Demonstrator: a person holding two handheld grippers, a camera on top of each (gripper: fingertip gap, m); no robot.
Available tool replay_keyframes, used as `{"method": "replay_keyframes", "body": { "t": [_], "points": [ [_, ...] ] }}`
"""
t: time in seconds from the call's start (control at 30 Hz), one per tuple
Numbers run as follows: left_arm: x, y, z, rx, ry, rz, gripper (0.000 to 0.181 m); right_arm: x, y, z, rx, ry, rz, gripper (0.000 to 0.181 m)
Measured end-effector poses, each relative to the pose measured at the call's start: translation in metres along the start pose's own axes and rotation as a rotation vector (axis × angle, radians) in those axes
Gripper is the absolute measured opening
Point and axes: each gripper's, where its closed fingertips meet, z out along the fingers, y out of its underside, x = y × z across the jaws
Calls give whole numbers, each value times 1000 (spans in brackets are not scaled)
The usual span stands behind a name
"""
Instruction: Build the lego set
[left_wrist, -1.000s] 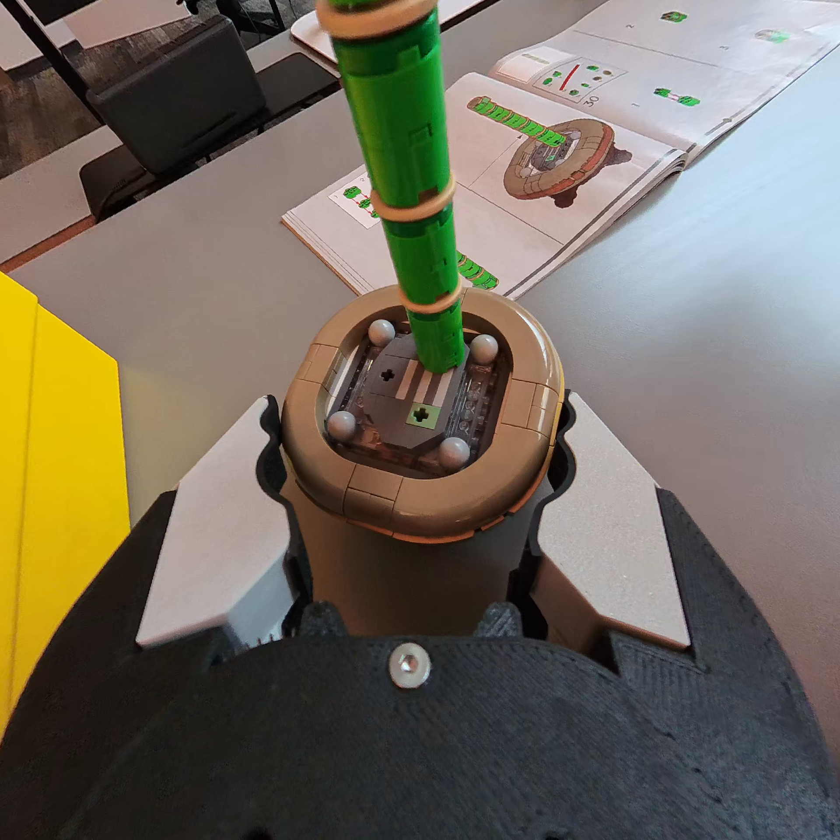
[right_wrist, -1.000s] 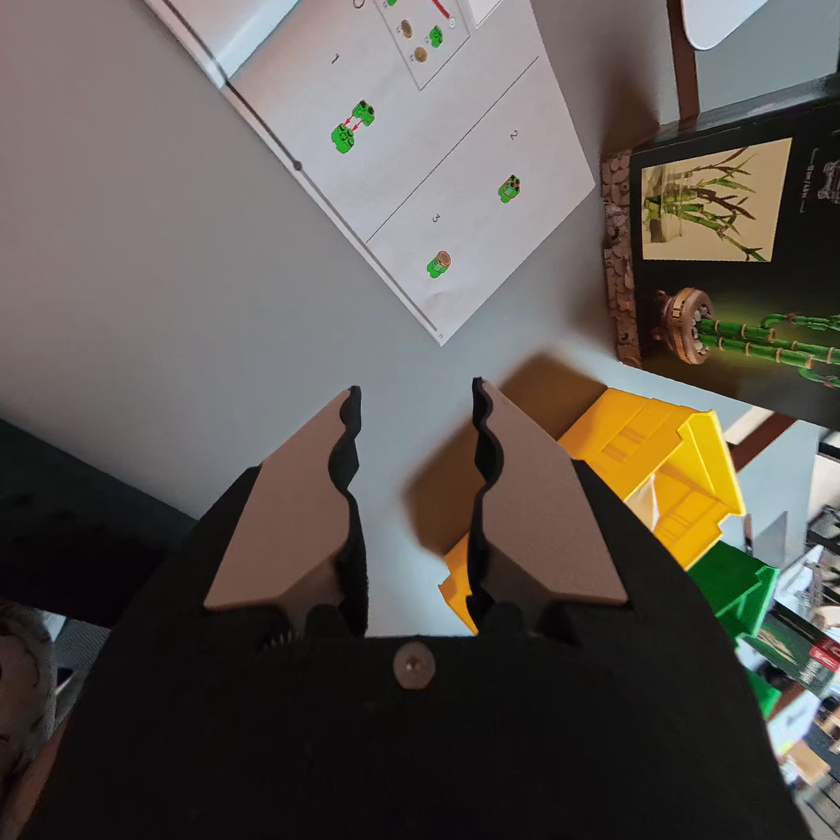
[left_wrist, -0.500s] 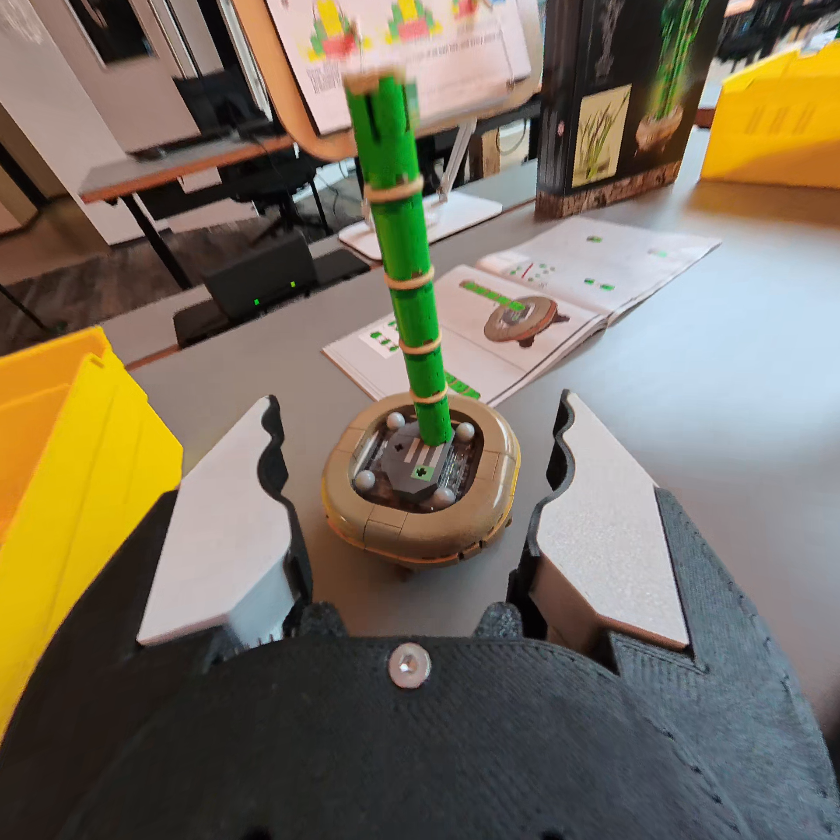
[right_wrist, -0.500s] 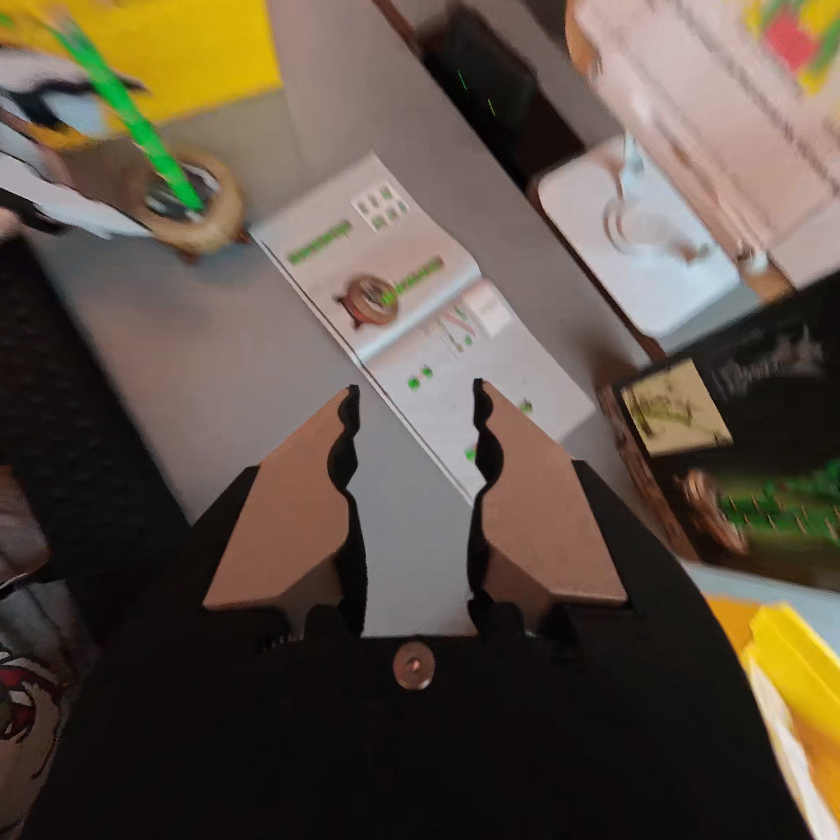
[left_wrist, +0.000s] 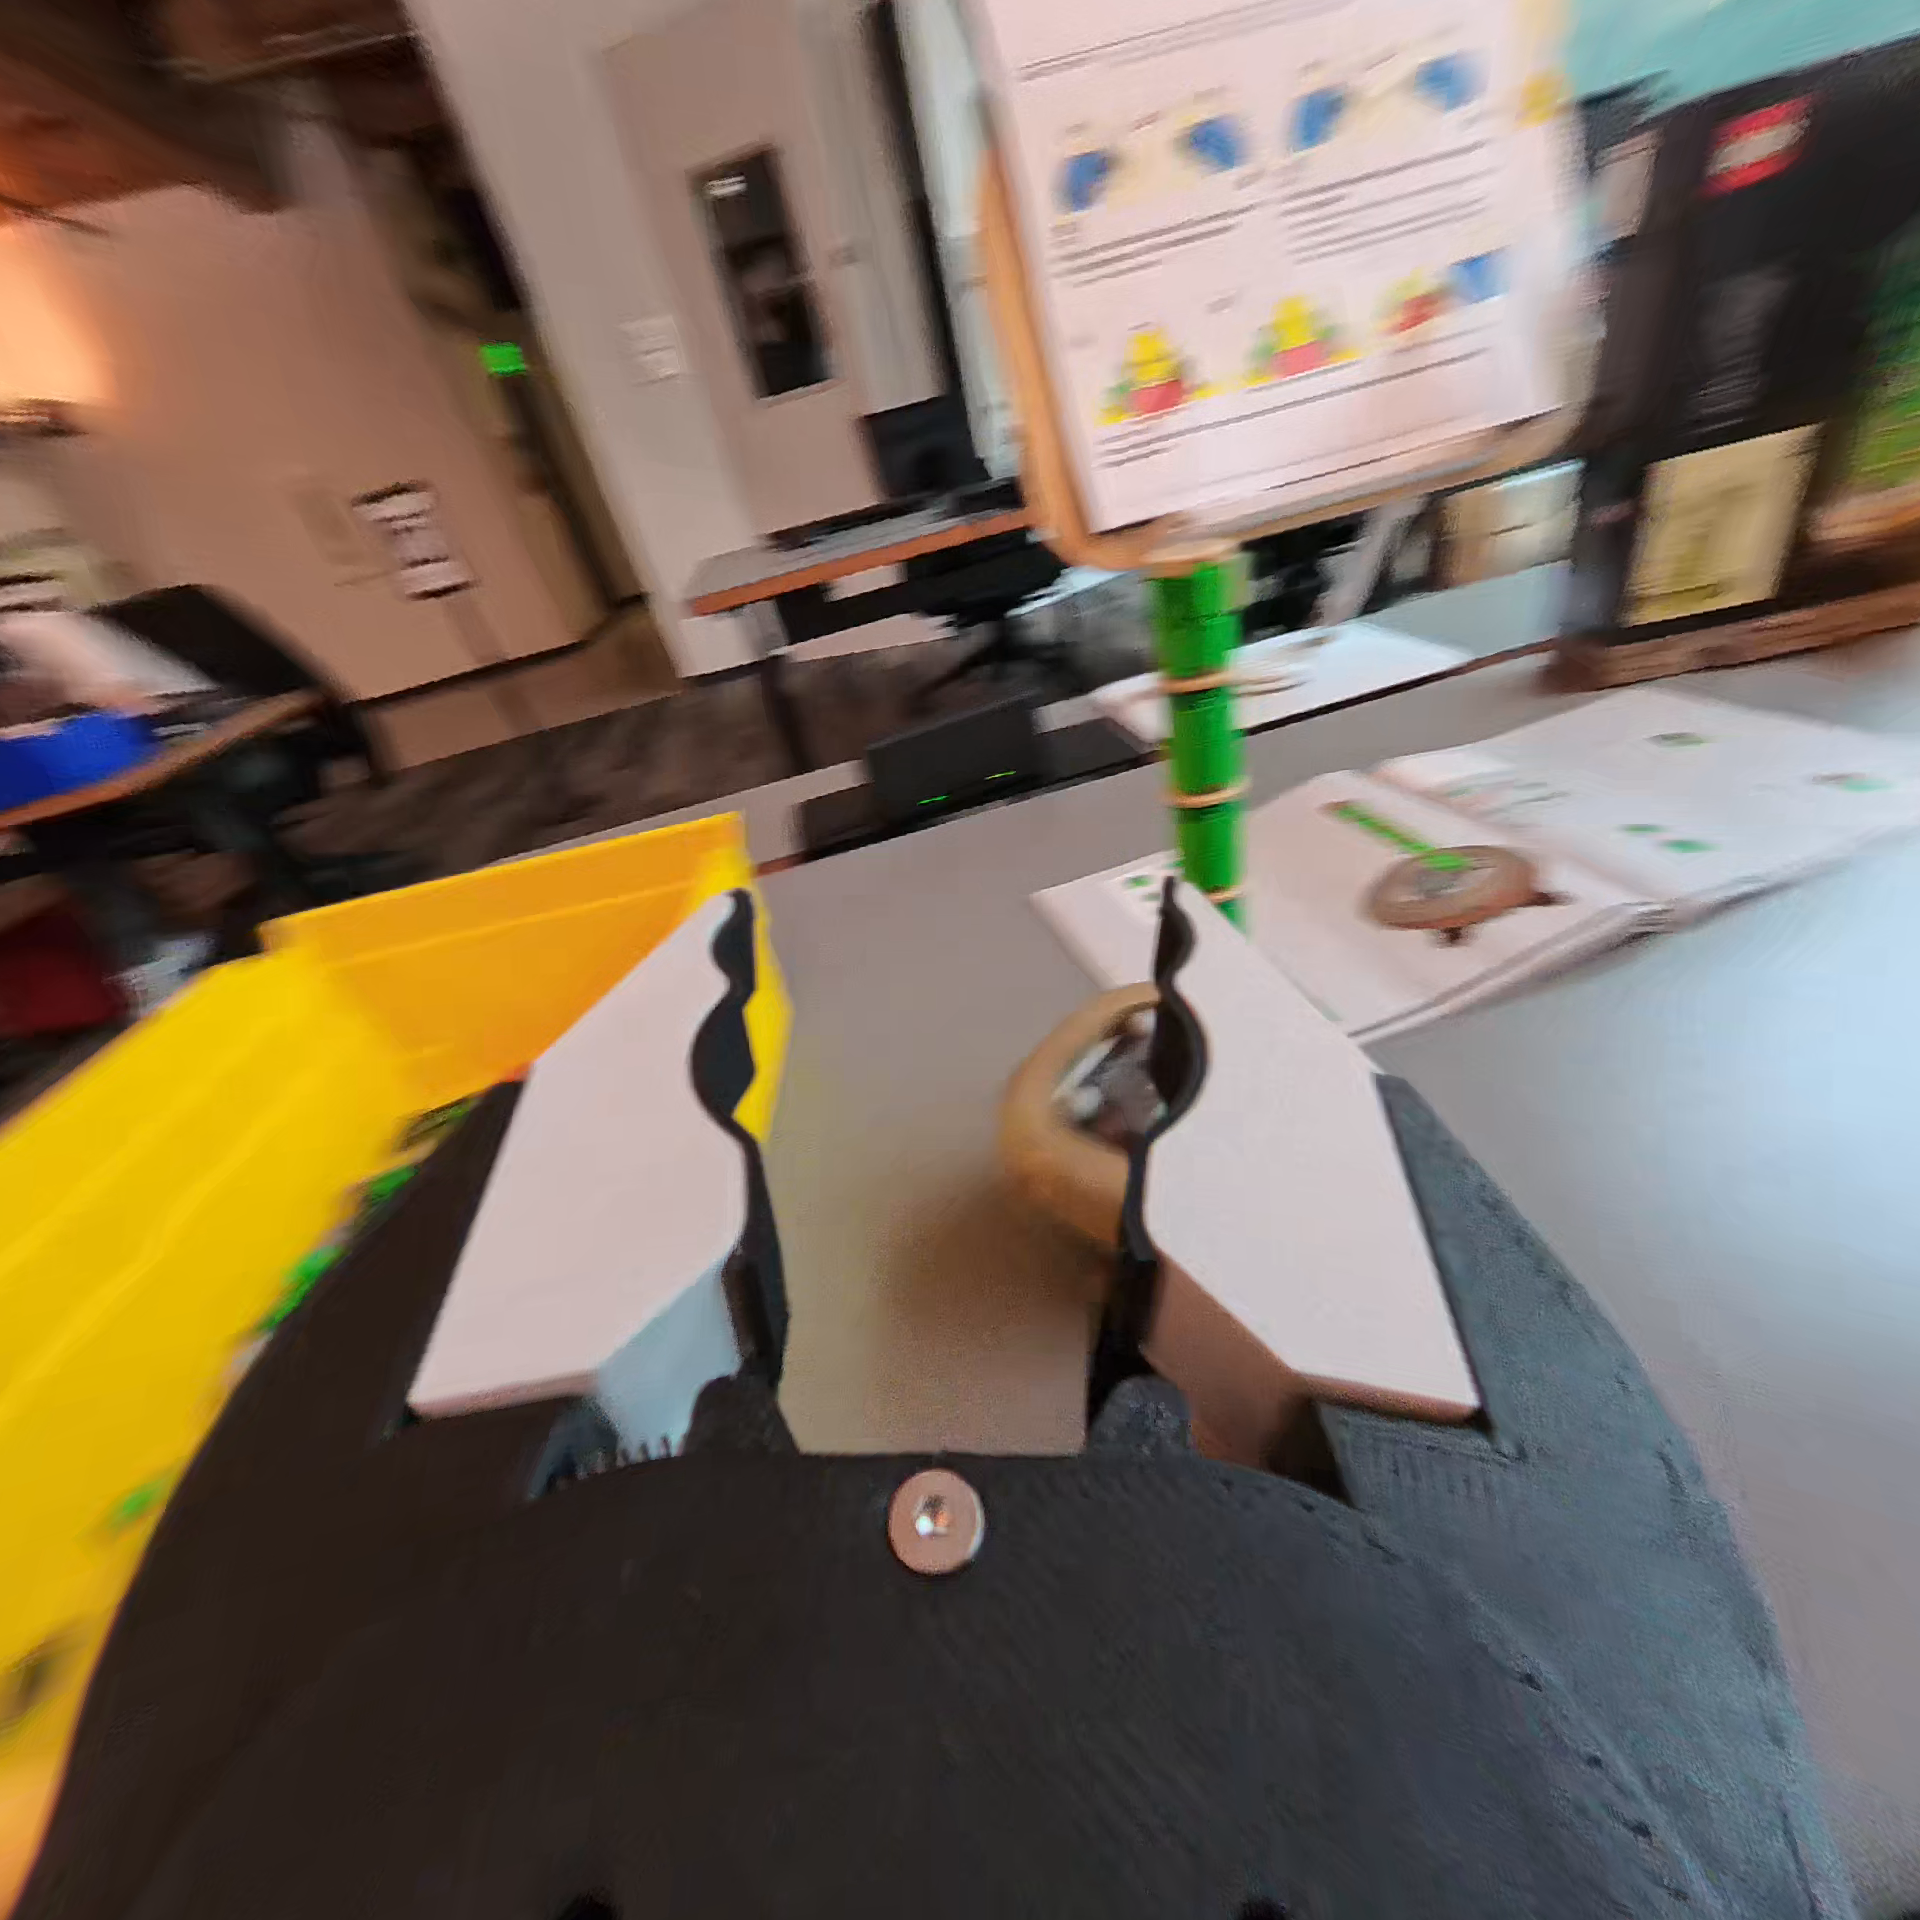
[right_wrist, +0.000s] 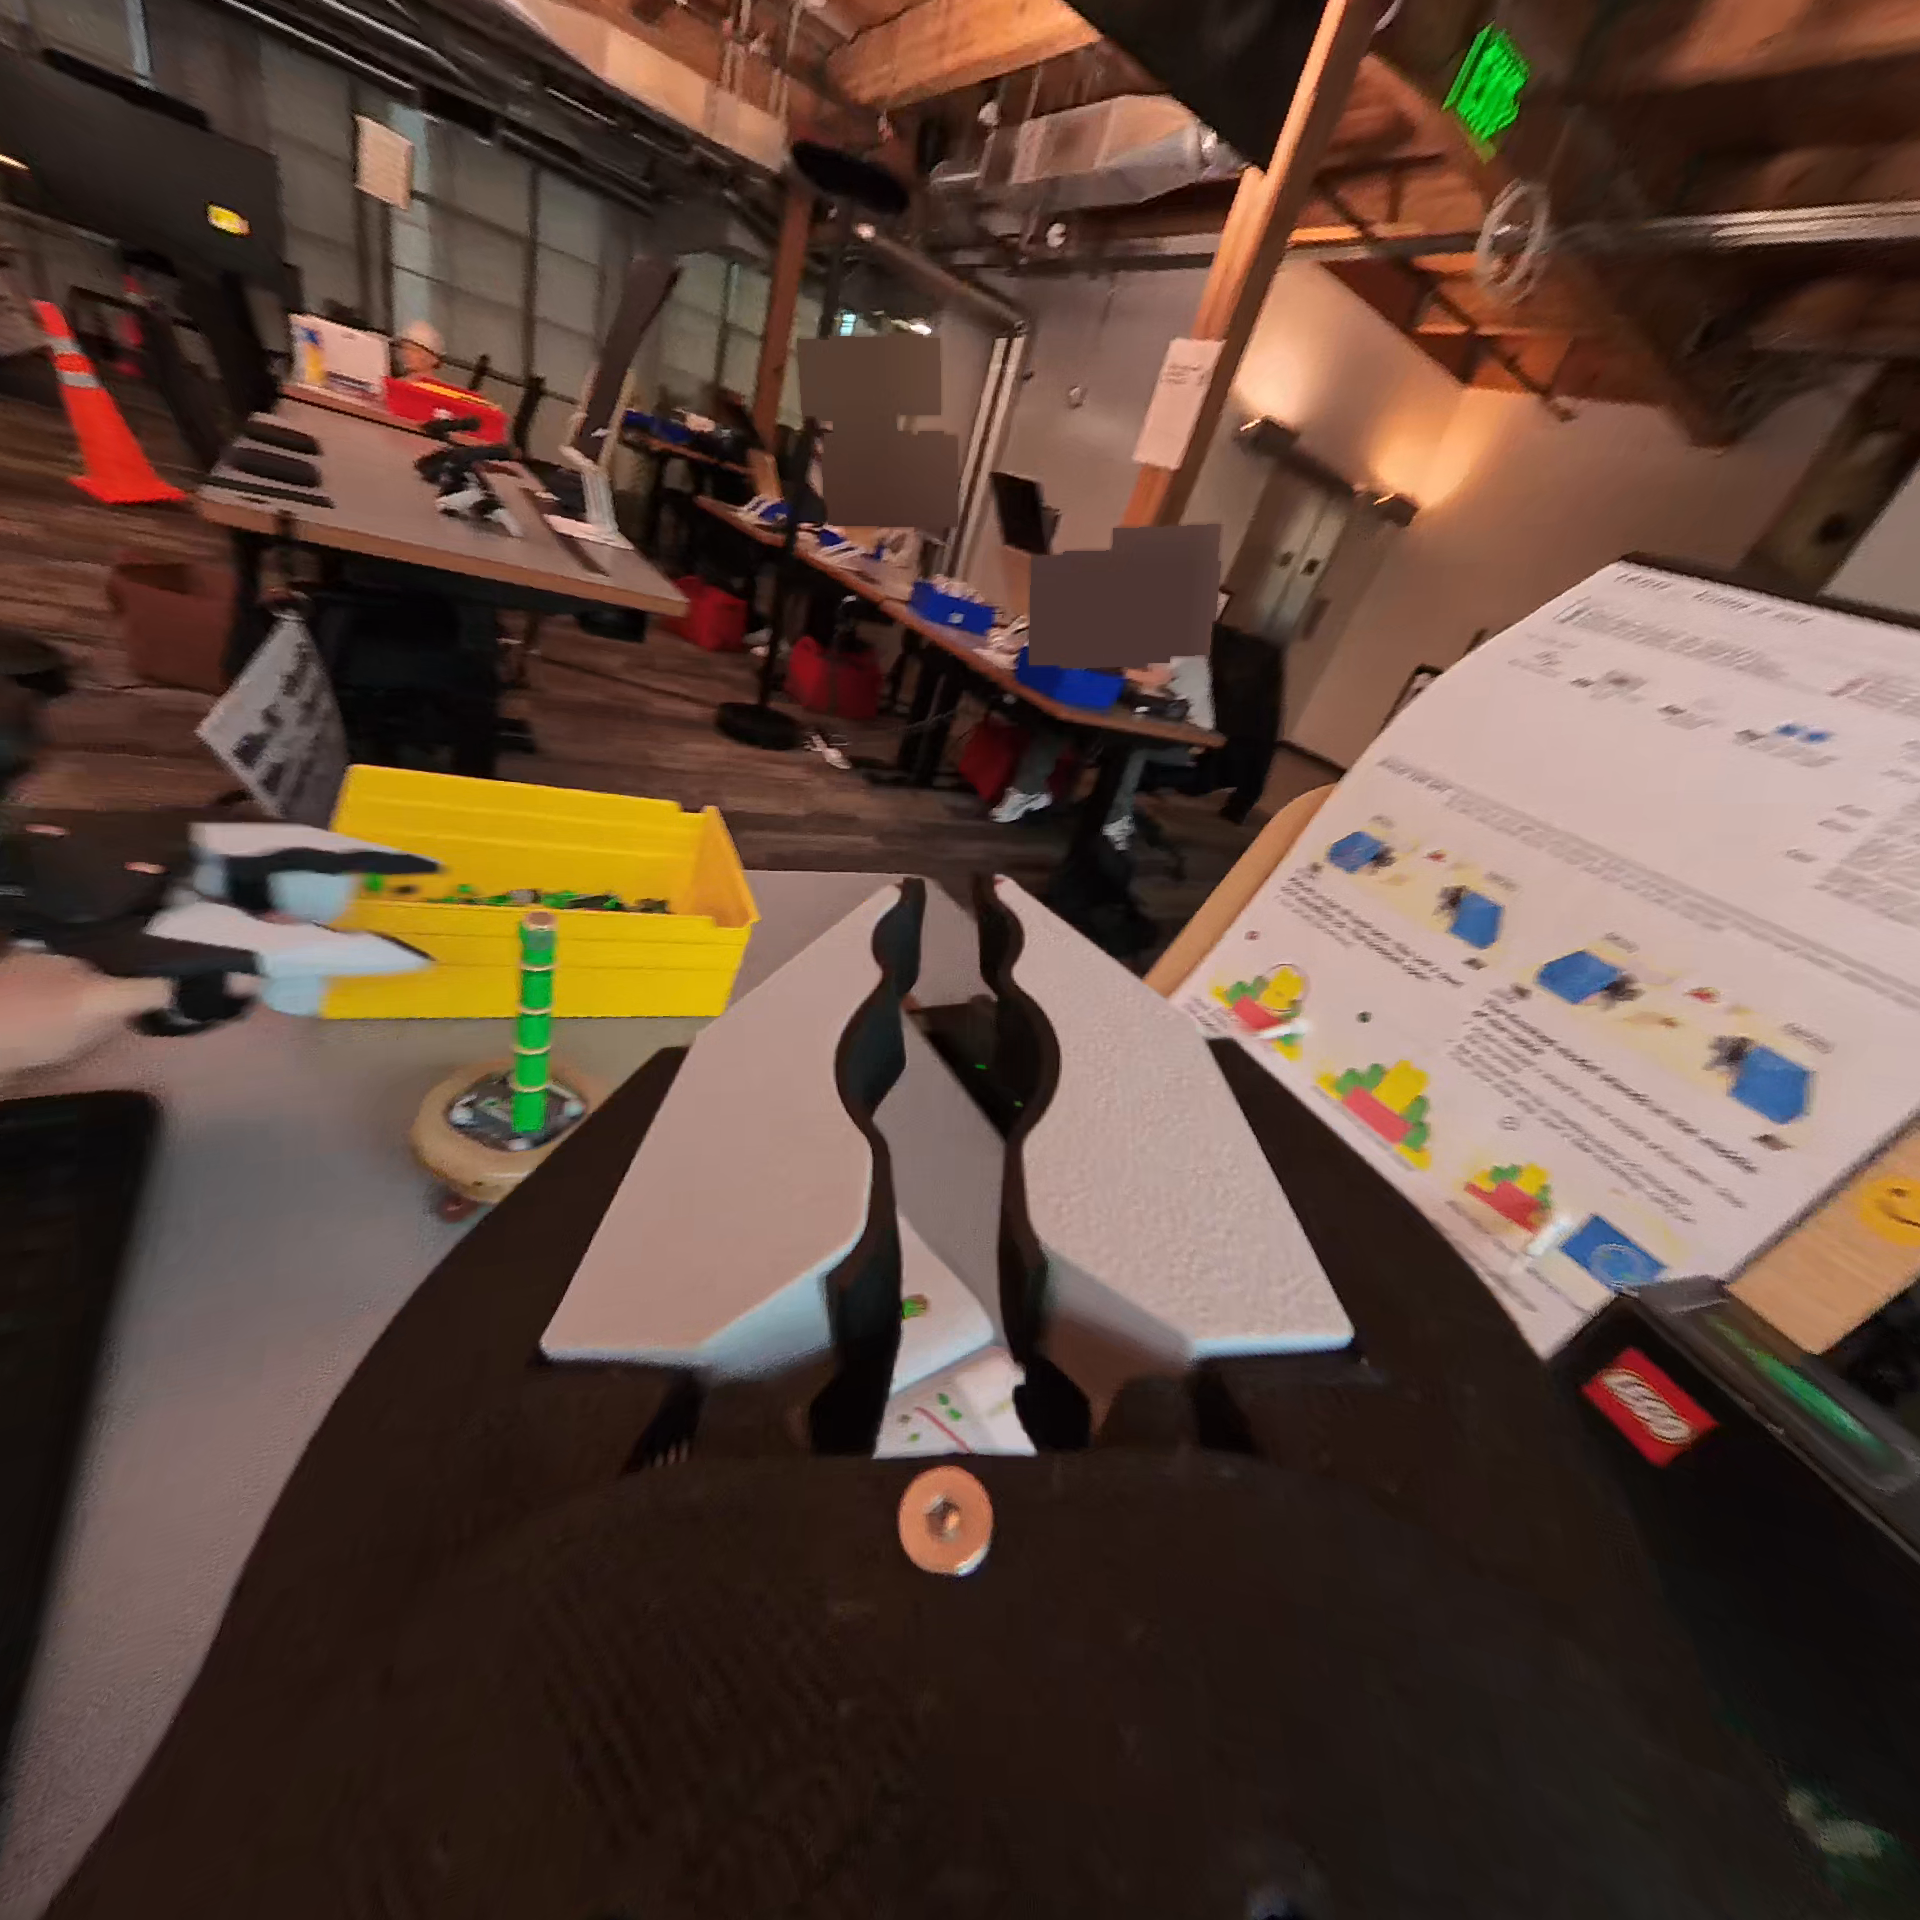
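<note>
Both of my hand-held grippers carry nothing. My left hand-held gripper has its jaws spread apart and bare, nosing toward the yellow bin just off its left finger; I judge that's for picking the next piece. My right hand-held gripper shows a narrow gap, nothing between the jaws, raised off the tabletop.

The task's thing, the tan lego pot, stands alone on the tabletop, partly behind my left gripper's right finger, with the green bamboo stalk upright out of it. Nobody's holding it; likely parked so the stalk stays vertical while parts get fetched. The open instruction booklet lies beyond it, to the right.

The left view is motion-blurred, and the bin contents are barely readable there. The right view shows what it misses: small green pieces in the bin, the whole pot and stalk well left of my right gripper, and my left gripper in front of the bin. It also shows the tilted picture board on the right and the black set box beside it.
</note>
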Motion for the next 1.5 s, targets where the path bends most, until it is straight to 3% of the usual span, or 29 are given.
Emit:
{"method": "replay_keyframes", "body": {
  "t": [0.1, 0.23, 0.33, 0.4, 0.53, 0.63, 0.8, 1.23, 1.33, 1.5],
  "points": [
    [-47, 5, -41, -28, -235, 116, 46, 18, 0, -12, -22, 118, -72, 10],
    [-91, 58, -64, -309, -307, 161, 63, 34, -2, -24, -30, 189, -79, 10],
    [-101, 71, -64, -313, -309, 111, 65, 36, -3, -26, -24, 193, -72, 10],
    [-103, 73, -59, -294, -297, 85, 60, 37, -1, -26, -43, 202, -84, 10],
    [-102, 102, -47, -439, -226, 13, 55, 28, 1, -23, -50, 141, -69, 10],
    [-86, 109, -41, -472, -82, -47, 21, 28, 3, -24, -47, 104, -32, 10],
    [-75, 108, -37, -479, -17, -77, 1, 39, 11, -28, -67, 109, 18, 10],
    [-56, 105, -26, -517, -19, -27, 3, 42, 35, -16, -161, 77, 37, 11],
    [-56, 104, -26, -507, -21, -34, 3, 28, 33, -15, -150, -11, 47, 12],
    [-55, 104, -27, -489, 2, -46, 5, 30, 34, -17, -164, 0, 45, 13]
  ]
}}
